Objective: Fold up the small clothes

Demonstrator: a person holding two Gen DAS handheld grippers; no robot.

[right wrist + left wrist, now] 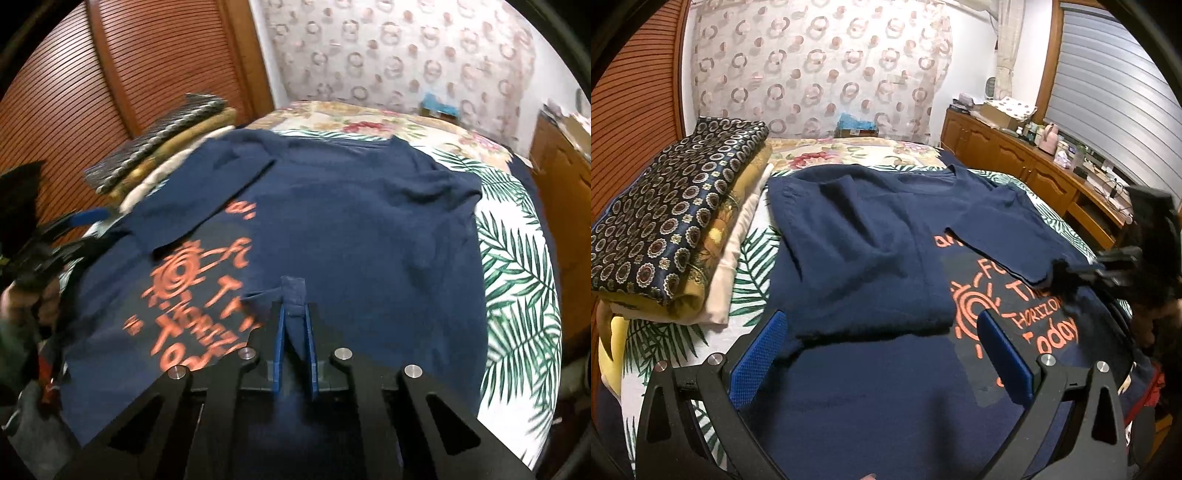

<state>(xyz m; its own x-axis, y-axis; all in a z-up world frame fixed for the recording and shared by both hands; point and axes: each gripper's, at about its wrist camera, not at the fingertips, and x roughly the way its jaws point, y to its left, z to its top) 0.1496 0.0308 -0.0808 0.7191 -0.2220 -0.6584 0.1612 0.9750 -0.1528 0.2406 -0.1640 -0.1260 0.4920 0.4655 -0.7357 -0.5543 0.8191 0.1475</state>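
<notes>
A navy T-shirt [864, 243] with an orange sun print [975, 306] lies spread on the bed; its left side is folded over the middle. My left gripper [882, 343] is open just above the shirt's lower part, empty. My right gripper [294, 314] is shut on a pinch of the shirt's [351, 221] right sleeve edge, held over the print. In the left wrist view the right gripper [1067, 277] shows blurred at the right, holding the sleeve [1001, 236] folded inward. The left gripper [74, 229] shows blurred at the left edge of the right wrist view.
A stack of folded clothes [672, 210] lies on the bed to the left of the shirt. The bed has a palm-leaf sheet [517, 266]. A wooden cabinet [1034, 166] with clutter stands to the right; a slatted wooden door [110, 74] stands to the left.
</notes>
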